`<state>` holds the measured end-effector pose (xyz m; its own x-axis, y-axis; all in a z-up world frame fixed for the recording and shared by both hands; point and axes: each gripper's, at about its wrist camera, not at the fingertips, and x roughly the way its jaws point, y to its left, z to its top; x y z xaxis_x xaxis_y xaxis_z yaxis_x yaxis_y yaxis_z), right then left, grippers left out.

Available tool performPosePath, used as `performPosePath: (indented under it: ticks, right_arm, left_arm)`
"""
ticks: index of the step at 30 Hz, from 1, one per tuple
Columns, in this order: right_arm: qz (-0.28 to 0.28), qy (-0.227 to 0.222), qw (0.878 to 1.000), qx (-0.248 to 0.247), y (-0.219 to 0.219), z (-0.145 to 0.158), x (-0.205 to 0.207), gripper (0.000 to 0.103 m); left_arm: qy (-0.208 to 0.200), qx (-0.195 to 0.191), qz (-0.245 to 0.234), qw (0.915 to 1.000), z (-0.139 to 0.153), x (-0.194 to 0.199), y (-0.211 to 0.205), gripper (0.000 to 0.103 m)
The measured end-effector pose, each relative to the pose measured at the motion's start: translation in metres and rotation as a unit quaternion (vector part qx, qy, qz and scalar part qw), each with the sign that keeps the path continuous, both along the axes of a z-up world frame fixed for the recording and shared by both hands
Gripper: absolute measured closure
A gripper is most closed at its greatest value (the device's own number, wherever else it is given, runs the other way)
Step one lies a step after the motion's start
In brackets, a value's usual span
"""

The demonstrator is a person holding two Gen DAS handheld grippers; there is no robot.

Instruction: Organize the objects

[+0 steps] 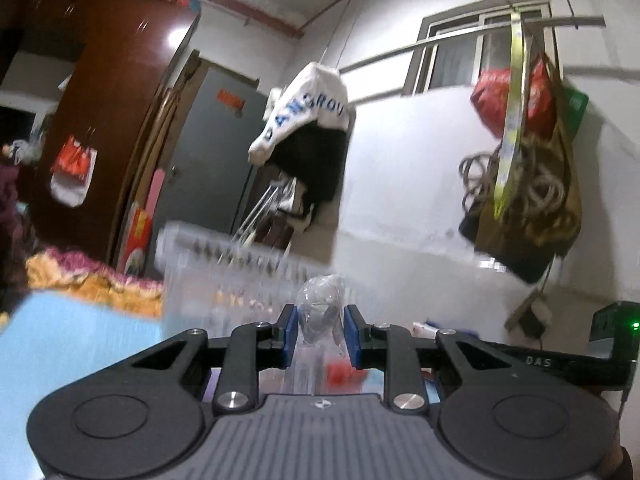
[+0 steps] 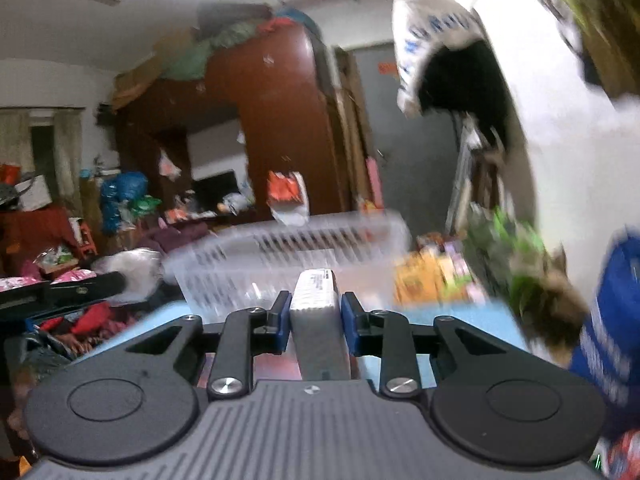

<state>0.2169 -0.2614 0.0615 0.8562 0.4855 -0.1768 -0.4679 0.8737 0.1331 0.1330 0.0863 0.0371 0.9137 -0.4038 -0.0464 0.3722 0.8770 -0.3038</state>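
Note:
My left gripper (image 1: 321, 330) is shut on a clear crinkled plastic wrapper (image 1: 320, 312), held up in front of a white slotted plastic basket (image 1: 224, 256). My right gripper (image 2: 314, 316) is shut on a flat white and grey packet (image 2: 318, 320) with a printed label on its top end. The same white basket (image 2: 288, 248) lies just beyond it, blurred. The basket rests on a light blue surface (image 1: 80, 332), which also shows in the right wrist view (image 2: 472, 320).
Colourful snack packets (image 2: 432, 276) and a green packet (image 2: 516, 256) lie right of the basket. A brown wardrobe (image 1: 116, 92) and grey door (image 1: 216, 152) stand behind. Bags hang on the wall (image 1: 528, 168). A patterned blanket (image 1: 92, 280) lies at left.

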Motion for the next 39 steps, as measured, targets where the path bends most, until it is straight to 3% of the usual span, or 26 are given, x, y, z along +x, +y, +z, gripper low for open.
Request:
performPosePath:
  ticks: [3, 5, 7, 9, 10, 11, 13, 15, 17, 20, 22, 24, 26, 29, 33, 35, 39]
  right_arm:
    - [0.019, -0.015, 0.999, -0.02, 0.029, 0.051, 0.03, 0.073]
    - [0.014, 0.005, 0.999, -0.047, 0.052, 0.069, 0.064, 0.073]
    - [0.024, 0.038, 0.998, -0.048, 0.065, 0.068, 0.094, 0.073]
    - [0.025, 0.064, 0.996, -0.05, 0.075, 0.06, 0.116, 0.07]
    - [0.019, 0.065, 0.996, -0.053, 0.078, 0.056, 0.121, 0.056]
    - [0.014, 0.071, 0.996, -0.053, 0.078, 0.053, 0.123, 0.046]
    - [0.017, 0.069, 0.997, -0.02, 0.064, 0.049, 0.11, 0.014]
    - [0.018, 0.043, 0.999, 0.006, 0.041, 0.039, 0.076, 0.0]
    - [0.009, 0.038, 0.999, 0.01, 0.022, 0.018, 0.047, 0.0]
    - [0.026, 0.04, 0.999, -0.02, 0.007, -0.033, 0.009, 0.004]
    - [0.034, 0.071, 0.996, -0.046, 0.006, -0.06, -0.001, 0.036]
    - [0.048, 0.099, 0.993, -0.052, 0.007, -0.08, 0.0, 0.05]
    - [0.069, 0.108, 0.991, -0.037, 0.006, -0.087, 0.001, 0.05]
    - [0.078, 0.099, 0.99, -0.061, 0.019, -0.084, 0.002, 0.047]
    - [0.109, 0.12, 0.984, -0.078, 0.032, -0.088, 0.01, 0.047]
    - [0.109, 0.12, 0.984, -0.07, 0.03, -0.092, 0.004, 0.054]
    - [0.082, 0.104, 0.989, -0.058, 0.019, -0.094, -0.01, 0.055]
  left_arm:
    - [0.006, 0.003, 0.008, 0.9999, 0.042, 0.038, -0.001, 0.074]
    - [0.032, 0.004, 0.018, 0.9993, 0.061, 0.072, -0.003, 0.074]
    - [0.06, 0.012, 0.031, 0.9976, 0.066, 0.1, -0.005, 0.074]
    - [0.073, 0.018, 0.049, 0.9959, 0.063, 0.117, -0.007, 0.061]
    - [0.084, 0.022, 0.054, 0.9948, 0.06, 0.125, -0.009, 0.038]
    - [0.095, 0.025, 0.059, 0.9935, 0.057, 0.131, -0.01, 0.026]
    - [0.091, 0.032, 0.056, 0.9938, 0.054, 0.123, -0.01, 0.026]
    - [0.066, 0.041, 0.046, 0.9959, 0.052, 0.099, -0.008, 0.026]
    - [0.055, 0.058, 0.054, 0.9953, 0.046, 0.068, -0.003, 0.016]
    - [0.077, 0.074, 0.078, 0.9912, 0.021, 0.034, 0.005, 0.014]
    - [0.112, 0.076, 0.079, 0.9877, 0.004, 0.032, 0.014, 0.014]
    - [0.141, 0.07, 0.085, 0.9838, -0.013, 0.036, 0.023, 0.014]
    - [0.162, 0.061, 0.095, 0.9802, -0.025, 0.041, 0.034, 0.014]
    - [0.181, 0.054, 0.102, 0.9766, -0.038, 0.046, 0.046, 0.014]
    - [0.206, 0.053, 0.106, 0.9714, -0.047, 0.054, 0.051, 0.014]
    - [0.22, 0.061, 0.103, 0.9681, -0.05, 0.058, 0.051, 0.014]
    - [0.232, 0.062, 0.099, 0.9658, -0.053, 0.061, 0.048, 0.016]
